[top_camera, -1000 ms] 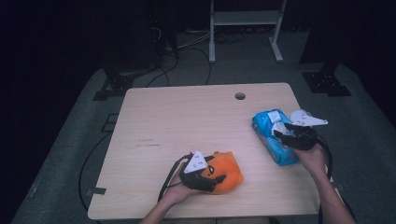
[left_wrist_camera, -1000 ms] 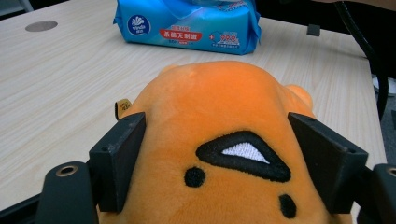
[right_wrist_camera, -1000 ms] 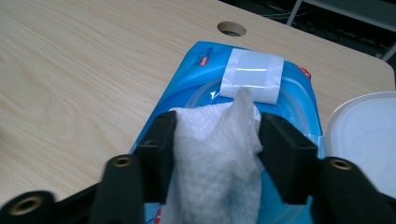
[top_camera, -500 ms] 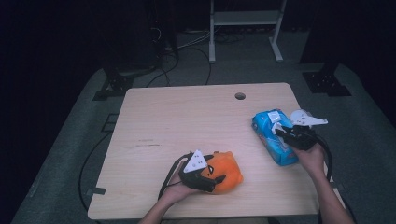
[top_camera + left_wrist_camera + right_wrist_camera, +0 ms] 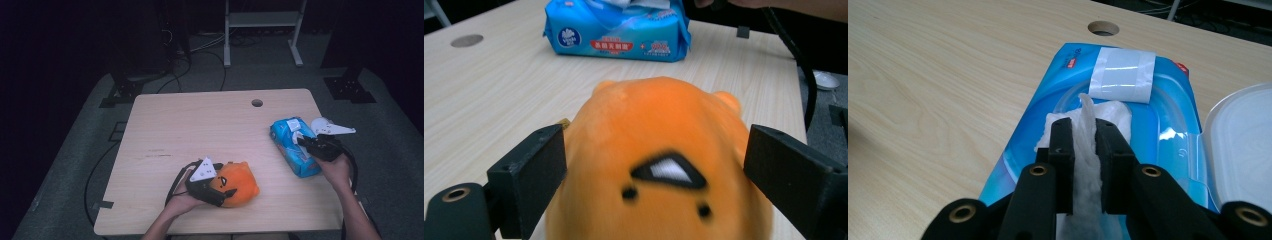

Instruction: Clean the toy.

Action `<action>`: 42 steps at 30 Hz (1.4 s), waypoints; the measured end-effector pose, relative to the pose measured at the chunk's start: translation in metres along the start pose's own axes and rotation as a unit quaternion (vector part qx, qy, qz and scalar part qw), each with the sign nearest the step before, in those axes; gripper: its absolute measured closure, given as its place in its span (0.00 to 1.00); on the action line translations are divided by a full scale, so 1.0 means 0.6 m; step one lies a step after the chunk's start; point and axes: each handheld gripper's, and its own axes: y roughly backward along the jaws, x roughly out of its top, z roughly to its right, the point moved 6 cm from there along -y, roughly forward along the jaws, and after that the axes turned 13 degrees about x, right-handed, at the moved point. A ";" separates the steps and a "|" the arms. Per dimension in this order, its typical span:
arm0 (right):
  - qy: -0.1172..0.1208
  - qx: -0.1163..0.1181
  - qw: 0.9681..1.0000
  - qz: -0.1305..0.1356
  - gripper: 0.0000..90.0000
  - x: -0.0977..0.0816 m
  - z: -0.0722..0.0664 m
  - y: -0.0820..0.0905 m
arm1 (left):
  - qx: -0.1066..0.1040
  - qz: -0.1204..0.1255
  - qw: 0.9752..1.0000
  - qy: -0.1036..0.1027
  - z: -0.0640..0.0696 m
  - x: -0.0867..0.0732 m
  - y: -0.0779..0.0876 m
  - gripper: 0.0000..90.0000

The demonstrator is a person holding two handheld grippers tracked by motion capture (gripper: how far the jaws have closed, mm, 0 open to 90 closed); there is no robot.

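— What is being pinched by the right hand-held gripper (image 5: pixel 1083 150)?
— A soft, tearable wet wipe (image 5: pixel 1085 145), atop the blue wipes pack (image 5: pixel 295 147) at the table's (image 5: pixel 200 125) right.
— And the left hand-held gripper (image 5: pixel 656 175)?
— Its jaws have just been opening around the squashy orange plush toy (image 5: pixel 659 150), near left.

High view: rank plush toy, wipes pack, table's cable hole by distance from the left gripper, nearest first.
From the left gripper:
1. Orange plush toy, between its open jaws, near edge.
2. Blue wipes pack, off to the right.
3. Cable hole, toward the far edge.
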 end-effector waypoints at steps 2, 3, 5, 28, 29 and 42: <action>-0.004 0.000 1.000 -0.002 0.87 -0.002 0.001 0.001 | 0.003 0.002 1.000 0.000 -0.004 0.000 0.007 0.11; -0.005 -0.001 1.000 -0.004 0.88 -0.002 0.001 0.002 | 0.005 0.002 1.000 0.001 -0.006 -0.002 0.010 0.11; -0.011 0.005 1.000 0.004 0.89 0.002 -0.002 0.008 | 0.009 -0.004 1.000 0.001 -0.010 -0.010 0.012 0.11; 0.066 0.110 0.989 0.079 0.92 0.066 -0.147 0.098 | -0.003 -0.014 1.000 0.018 -0.017 -0.042 -0.003 0.15; 0.070 0.122 0.987 0.080 0.92 0.067 -0.162 0.098 | -0.002 -0.016 1.000 0.017 -0.017 -0.042 -0.003 0.15; 0.121 0.286 0.949 0.057 0.92 0.067 -0.328 0.077 | -0.002 -0.011 1.000 0.017 -0.015 -0.043 -0.004 0.15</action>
